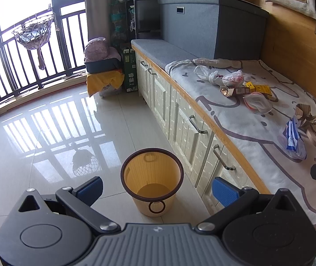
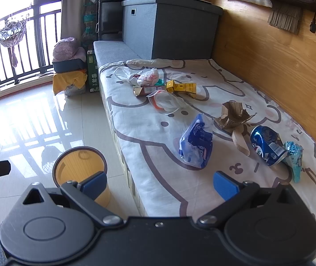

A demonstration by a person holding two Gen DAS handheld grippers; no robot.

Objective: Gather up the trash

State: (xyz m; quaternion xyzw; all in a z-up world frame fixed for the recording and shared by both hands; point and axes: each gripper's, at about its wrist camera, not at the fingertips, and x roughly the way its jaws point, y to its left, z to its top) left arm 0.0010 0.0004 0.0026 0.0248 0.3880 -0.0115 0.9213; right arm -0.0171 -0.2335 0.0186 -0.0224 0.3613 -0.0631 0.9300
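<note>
Trash is seen scattered across a cartoon-print sheet (image 2: 149, 137) covering a long bench with cream drawers (image 1: 193, 128). Nearest the right gripper (image 2: 160, 182) lie a blue-and-white plastic bag (image 2: 195, 144), torn cardboard (image 2: 233, 115), a crushed blue can (image 2: 266, 146) and a teal wrapper (image 2: 294, 157) touching the can. Farther along, white plastic bags (image 2: 144, 76), a yellow carton (image 2: 182, 87), a brown carton (image 2: 143, 90) and a clear pouch (image 2: 164, 99) are clustered. Both grippers are released, jaws spread, nothing held. The left gripper (image 1: 156, 187) is held over the tiled floor, above a tan wastebasket (image 1: 152, 177) with a dark rim, standing just beside the drawers. A grey storage box (image 2: 171, 22) occupies the bench's far end.
</note>
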